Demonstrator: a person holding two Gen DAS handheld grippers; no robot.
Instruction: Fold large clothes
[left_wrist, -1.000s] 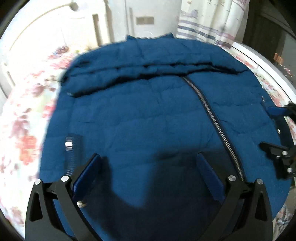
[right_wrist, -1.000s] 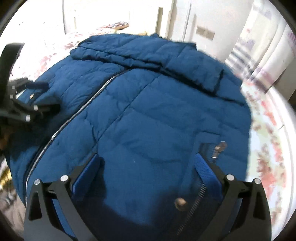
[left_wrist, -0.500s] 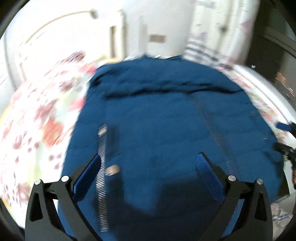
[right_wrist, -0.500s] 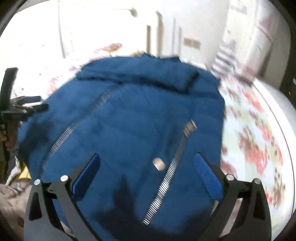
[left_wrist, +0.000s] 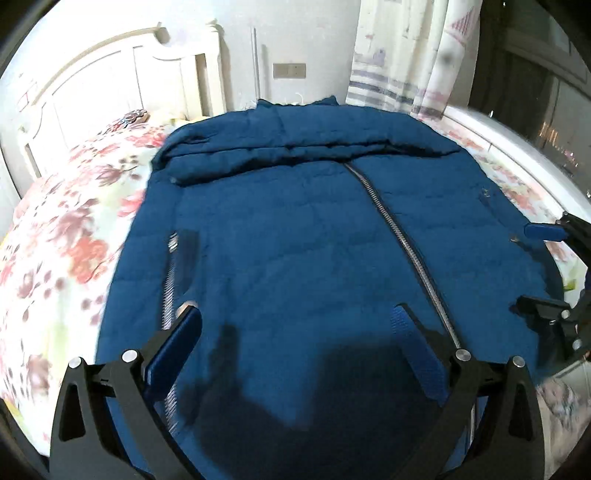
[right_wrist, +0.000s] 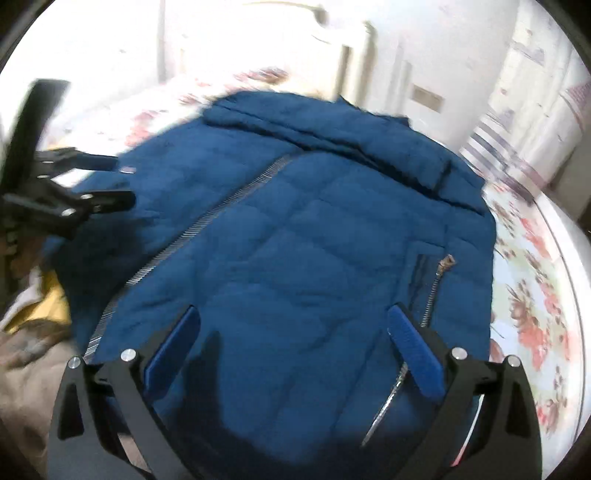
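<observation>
jacket flat, zipped, on floral bed | left tool, right tool both wide, empty, re-centred near hem after swinging outward | next: grasp to fold

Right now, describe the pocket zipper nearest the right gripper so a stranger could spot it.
Start at the bed with the floral sheet, where a blue jacket lies spread flat. Follow its edge beside the flowers to the short pocket zipper, just ahead of the right gripper. Unlike the long main zipper crossing the jacket's middle, it is short and ends in a dangling metal pull.
</observation>
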